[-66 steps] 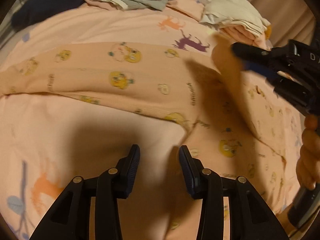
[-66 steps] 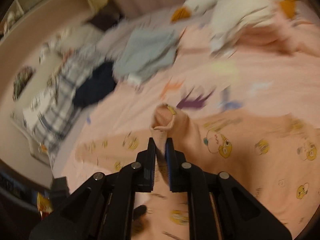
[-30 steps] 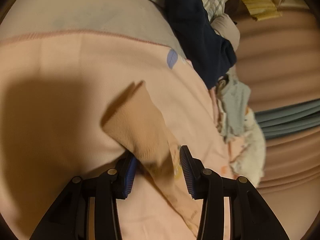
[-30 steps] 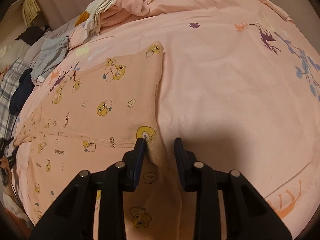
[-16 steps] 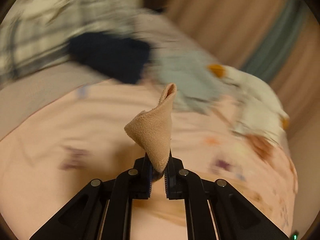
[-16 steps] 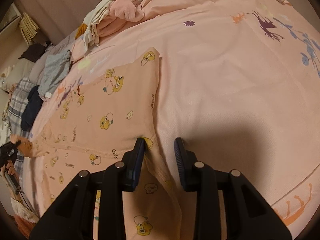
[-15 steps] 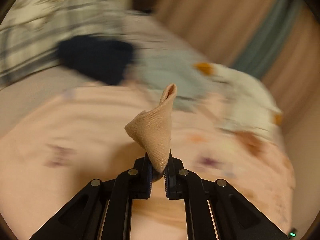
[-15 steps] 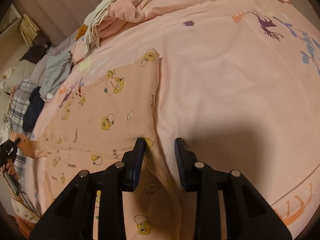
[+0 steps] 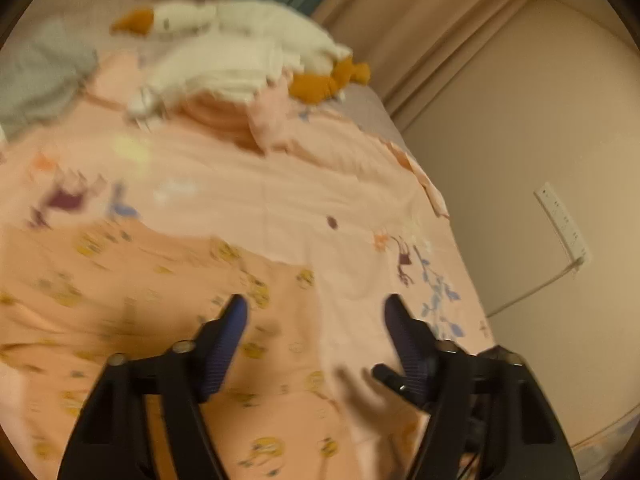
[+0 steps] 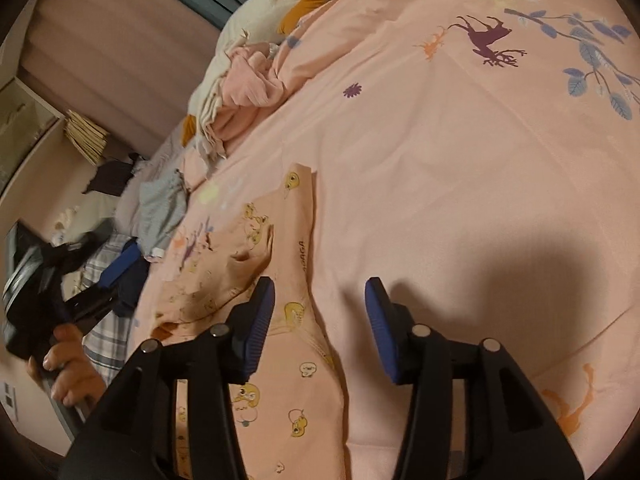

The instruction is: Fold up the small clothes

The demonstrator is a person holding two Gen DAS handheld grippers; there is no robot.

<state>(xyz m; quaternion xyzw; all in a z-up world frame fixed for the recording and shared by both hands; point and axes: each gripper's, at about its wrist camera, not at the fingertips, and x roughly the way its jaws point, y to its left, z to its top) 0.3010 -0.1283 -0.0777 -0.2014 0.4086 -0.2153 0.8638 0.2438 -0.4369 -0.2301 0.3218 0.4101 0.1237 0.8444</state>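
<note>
A peach garment with yellow cartoon prints (image 9: 132,300) lies on the pink bedspread (image 9: 248,196). In the right wrist view the garment (image 10: 288,272) has one sleeve folded in over its body. My left gripper (image 9: 316,316) is open and empty above the garment's edge. My right gripper (image 10: 320,312) is open and empty, its left finger over the garment's side, its right finger over bare bedspread (image 10: 460,168). The left gripper also shows at the left in the right wrist view (image 10: 96,280), held by a hand.
A white plush goose (image 9: 240,32) with orange feet lies on a heap of pink and cream clothes (image 10: 240,92) at the far side. A grey garment (image 10: 164,208), a dark garment and plaid fabric (image 10: 108,336) lie left. A wall with a switch plate (image 9: 560,224) stands right.
My left gripper let go of the sleeve cuff and opened; the sleeve now lies folded over the garment. My right gripper opened wider and drew back from the garment's corner.
</note>
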